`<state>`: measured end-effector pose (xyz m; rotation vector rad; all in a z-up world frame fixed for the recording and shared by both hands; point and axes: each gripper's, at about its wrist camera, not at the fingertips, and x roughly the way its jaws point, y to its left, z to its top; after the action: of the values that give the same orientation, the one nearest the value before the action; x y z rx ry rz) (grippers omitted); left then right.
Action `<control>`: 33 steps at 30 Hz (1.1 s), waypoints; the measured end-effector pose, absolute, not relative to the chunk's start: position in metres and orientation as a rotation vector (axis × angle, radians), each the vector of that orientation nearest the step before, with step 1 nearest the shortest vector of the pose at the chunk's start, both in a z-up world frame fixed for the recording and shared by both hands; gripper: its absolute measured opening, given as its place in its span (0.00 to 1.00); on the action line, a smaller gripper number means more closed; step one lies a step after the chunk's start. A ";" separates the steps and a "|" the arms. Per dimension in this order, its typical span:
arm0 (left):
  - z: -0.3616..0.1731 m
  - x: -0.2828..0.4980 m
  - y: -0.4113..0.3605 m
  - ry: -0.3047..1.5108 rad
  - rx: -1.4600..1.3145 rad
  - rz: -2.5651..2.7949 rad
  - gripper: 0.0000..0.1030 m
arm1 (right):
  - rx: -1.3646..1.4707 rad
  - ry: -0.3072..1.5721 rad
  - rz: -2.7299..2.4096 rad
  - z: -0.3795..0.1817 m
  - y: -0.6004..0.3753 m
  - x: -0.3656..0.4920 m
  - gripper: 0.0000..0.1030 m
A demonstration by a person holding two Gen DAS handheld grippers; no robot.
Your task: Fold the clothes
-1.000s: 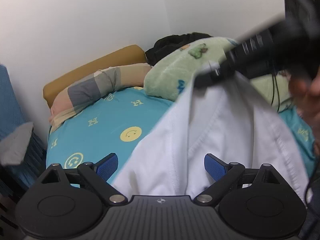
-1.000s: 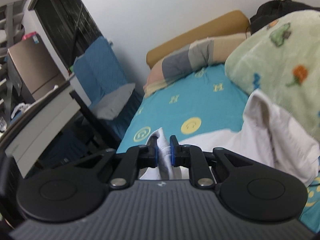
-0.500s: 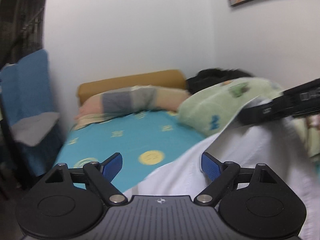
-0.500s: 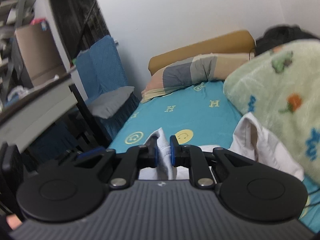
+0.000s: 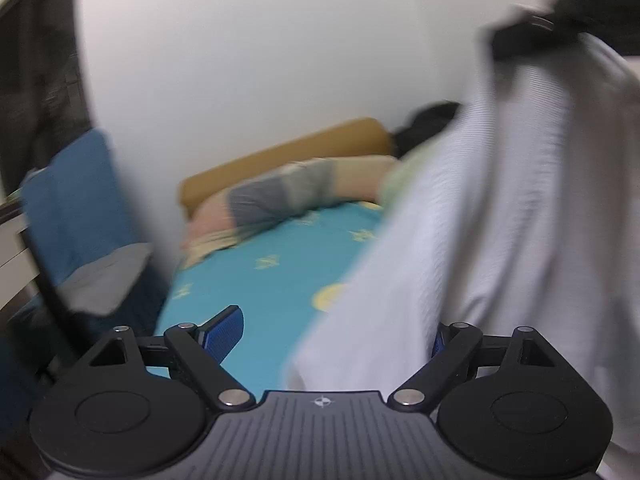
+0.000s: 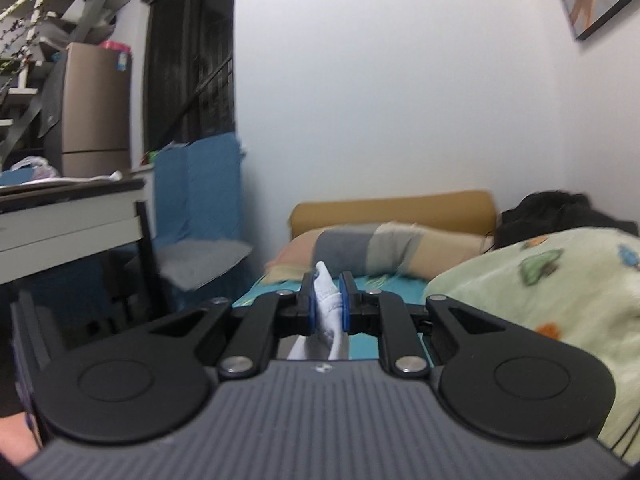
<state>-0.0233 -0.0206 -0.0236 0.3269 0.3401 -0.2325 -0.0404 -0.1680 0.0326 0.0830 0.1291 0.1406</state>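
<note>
Higher-lifted white shirt (image 5: pixel 500 220), blurred, cut off.

Right tool (image 6: pixel 327 304) pinching white garment (image 6: pixel 328 312), teal bed (image 6: pixel 400 285), green blanket (image 6: pixel 560 292) beside

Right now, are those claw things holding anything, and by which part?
The right gripper pinches a bunched edge of the white garment. The left gripper is open and holds nothing.

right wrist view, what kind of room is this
Most likely a small bedroom. A bed with a turquoise patterned sheet runs along the white wall, with a tan padded headboard and a striped grey and peach pillow. A pale green cartoon-print fleece blanket lies on it.
</note>
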 end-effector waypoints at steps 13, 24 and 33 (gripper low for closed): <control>0.045 -0.040 0.047 0.112 -0.028 -0.058 0.96 | 0.052 0.471 0.225 0.001 -0.170 0.000 0.31; 0.053 -0.029 0.073 0.186 -0.146 -0.032 0.94 | 0.279 0.777 0.196 -0.041 -0.192 0.021 0.66; 0.053 -0.036 0.056 0.142 -0.054 -0.084 0.94 | 0.306 0.751 0.409 -0.038 -0.152 0.033 0.71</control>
<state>-0.0360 0.0558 0.0532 -0.0544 0.1423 -0.0841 0.0334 -0.1522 -0.0378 0.3058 0.7509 0.4089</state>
